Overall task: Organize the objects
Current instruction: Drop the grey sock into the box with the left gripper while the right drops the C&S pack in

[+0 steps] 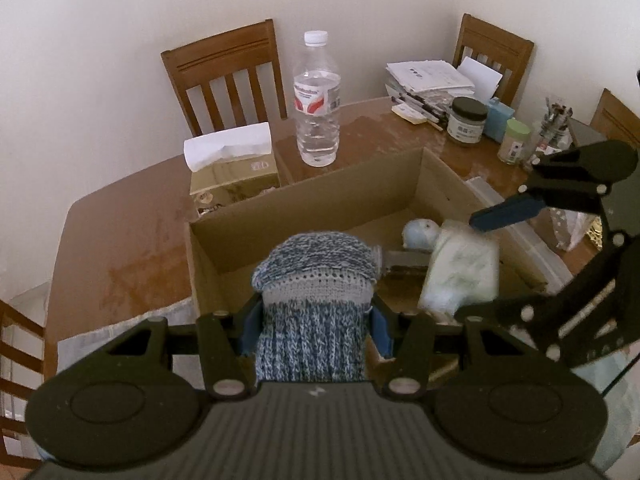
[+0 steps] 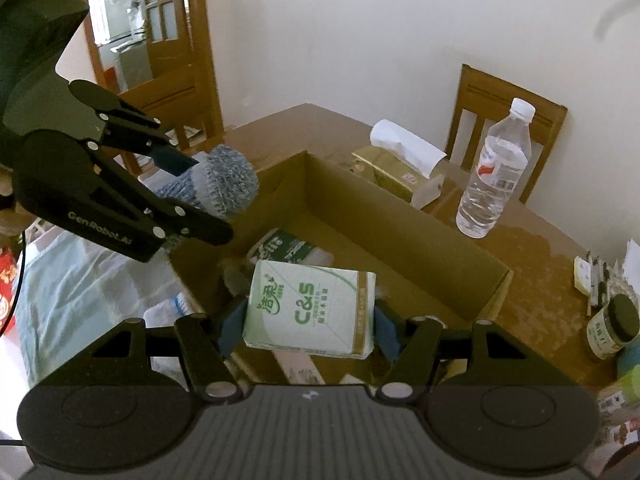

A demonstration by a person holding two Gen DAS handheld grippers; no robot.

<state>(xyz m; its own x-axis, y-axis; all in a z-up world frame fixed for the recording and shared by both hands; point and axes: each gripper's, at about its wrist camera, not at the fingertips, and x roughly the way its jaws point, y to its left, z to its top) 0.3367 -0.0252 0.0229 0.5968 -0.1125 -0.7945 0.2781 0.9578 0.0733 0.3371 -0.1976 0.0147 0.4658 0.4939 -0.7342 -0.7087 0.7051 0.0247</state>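
**Sock and tissue pack held over the cardboard box**

Sock (image 1: 316, 304), knitted in blue and white, sits rolled between the fingers of my left gripper (image 1: 314, 330); the blue pads press on both its sides, so this gripper is closed on it. It hangs above the near edge of the cardboard box (image 1: 308, 196), which I take as the landmark for everything else. In the right wrist view the same sock (image 2: 224, 184) shows above the box's left wall, clamped by the left gripper (image 2: 188, 196).

My right gripper (image 2: 310, 330) has a green-and-white tissue pack (image 2: 312, 310) between its fingers, over the near part of the box (image 2: 404, 216). The pads lie against or just beside the pack's two sides, and I cannot tell whether they press on it. From the left wrist camera the pack (image 1: 460, 268) appears blurred, over the right side of the box, with one blue finger (image 1: 506, 212) of the right gripper above it.

Inside the box, on its floor beyond the pack, lies another green packet (image 2: 288, 246).

Behind the box stand a tissue box (image 1: 234, 172) and, to its right, a clear water bottle (image 1: 317, 100). Right of the box are a dark-lidded jar (image 1: 466, 120), a green-lidded jar (image 1: 514, 142) and a stack of papers (image 1: 432, 80). All rest on the brown table (image 1: 120, 248), with wooden chairs (image 1: 228, 76) behind it.
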